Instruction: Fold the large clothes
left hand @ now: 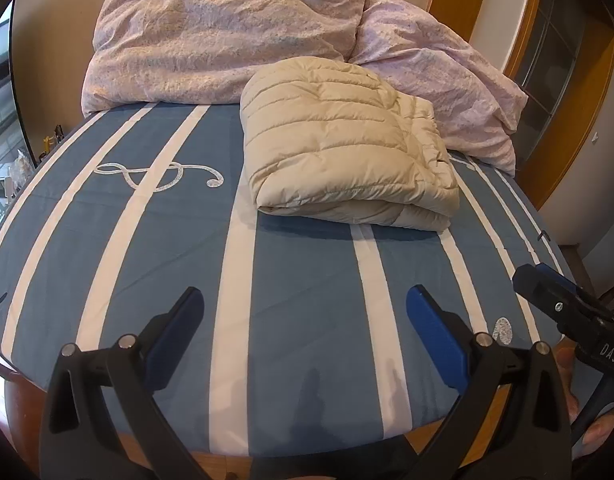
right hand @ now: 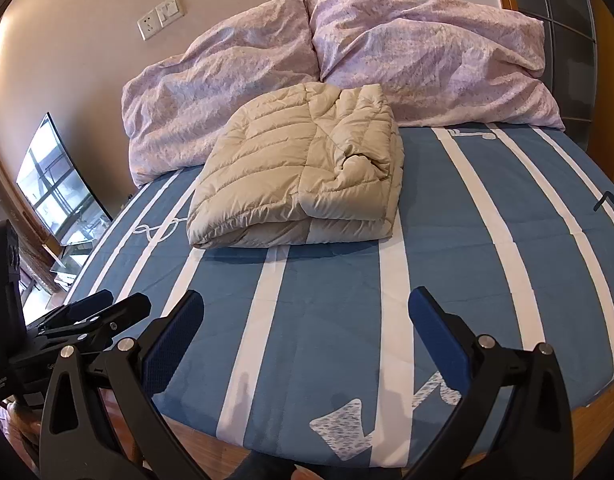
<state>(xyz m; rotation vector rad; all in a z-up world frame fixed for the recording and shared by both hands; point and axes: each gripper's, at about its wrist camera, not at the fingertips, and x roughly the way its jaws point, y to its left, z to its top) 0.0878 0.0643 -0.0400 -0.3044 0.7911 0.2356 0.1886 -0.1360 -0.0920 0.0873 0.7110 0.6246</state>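
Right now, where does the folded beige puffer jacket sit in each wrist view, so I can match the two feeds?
Left wrist: the beige puffer jacket lies right of centre, upper half, folded on the striped bedsheet.
Right wrist: the jacket lies near centre, slightly left, upper half.
Shared landmark: the pink pillows directly behind it.

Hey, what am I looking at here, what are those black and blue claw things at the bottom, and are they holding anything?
Those claws are two handheld grippers, one in each of a person's hands, each carrying a camera that looks out along its fingers. One picture comes from the left gripper, the other from the right gripper. Both are open and hold nothing. Ahead is a bed with a blue striped sheet. On it lies a folded beige jacket, with pink bedding piled behind it.
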